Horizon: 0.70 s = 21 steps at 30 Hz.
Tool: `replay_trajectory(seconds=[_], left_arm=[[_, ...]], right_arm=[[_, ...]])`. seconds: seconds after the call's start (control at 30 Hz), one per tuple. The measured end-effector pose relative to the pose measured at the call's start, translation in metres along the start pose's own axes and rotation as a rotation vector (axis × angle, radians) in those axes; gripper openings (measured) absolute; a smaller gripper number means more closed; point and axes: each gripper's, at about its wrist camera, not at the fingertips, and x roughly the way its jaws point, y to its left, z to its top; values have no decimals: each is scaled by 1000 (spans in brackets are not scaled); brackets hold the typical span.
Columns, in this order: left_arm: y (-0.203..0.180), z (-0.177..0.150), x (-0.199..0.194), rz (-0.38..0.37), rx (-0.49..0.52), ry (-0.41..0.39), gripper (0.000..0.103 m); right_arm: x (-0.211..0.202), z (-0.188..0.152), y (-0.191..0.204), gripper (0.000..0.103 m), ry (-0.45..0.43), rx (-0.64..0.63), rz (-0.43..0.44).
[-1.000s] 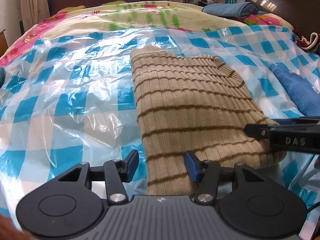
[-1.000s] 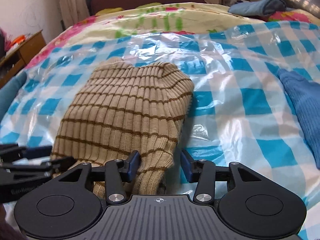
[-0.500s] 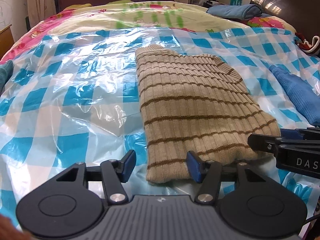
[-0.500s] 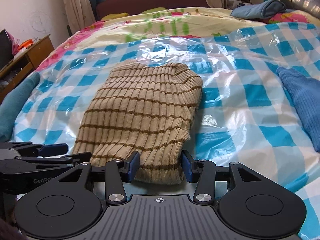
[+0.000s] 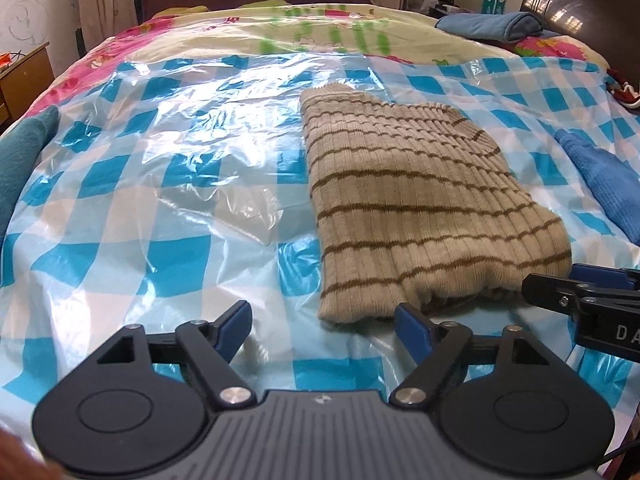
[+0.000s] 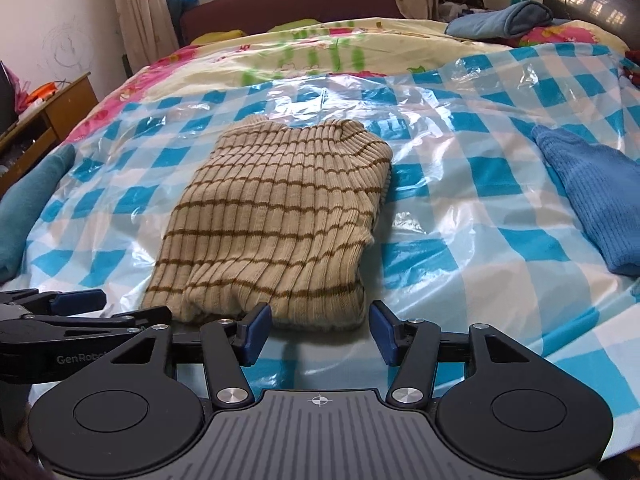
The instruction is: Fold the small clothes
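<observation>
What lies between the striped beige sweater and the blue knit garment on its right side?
Only the checked plastic sheet, wrinkled and shiny. Nothing else lies between the striped sweater and the blue knit garment; the right wrist view shows it best.

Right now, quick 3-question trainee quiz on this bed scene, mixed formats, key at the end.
1. True or false: the striped sweater lies folded on the checked plastic sheet.
2. Multiple choice: what lies to the right of the sweater in the right wrist view? A) a blue garment B) a red shoe C) a book
3. Short answer: is any cloth between the pads of the left tool or the right tool?

Key
1. True.
2. A.
3. No. Both tools' jaws are opening with nothing between them; the sweater's near edge lies just beyond the fingertips.
</observation>
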Motion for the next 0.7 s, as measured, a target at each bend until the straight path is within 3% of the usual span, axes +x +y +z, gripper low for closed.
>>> replay_trajectory(seconds=[0.47, 0.7], left_arm=[[1, 0, -47, -53, -24, -75, 93], [4, -5, -46, -34, -25, -69, 95]], right_arm=[[-54, -5, 7, 62, -103, 6, 22], [-50, -7, 1, 64, -94, 24, -2]])
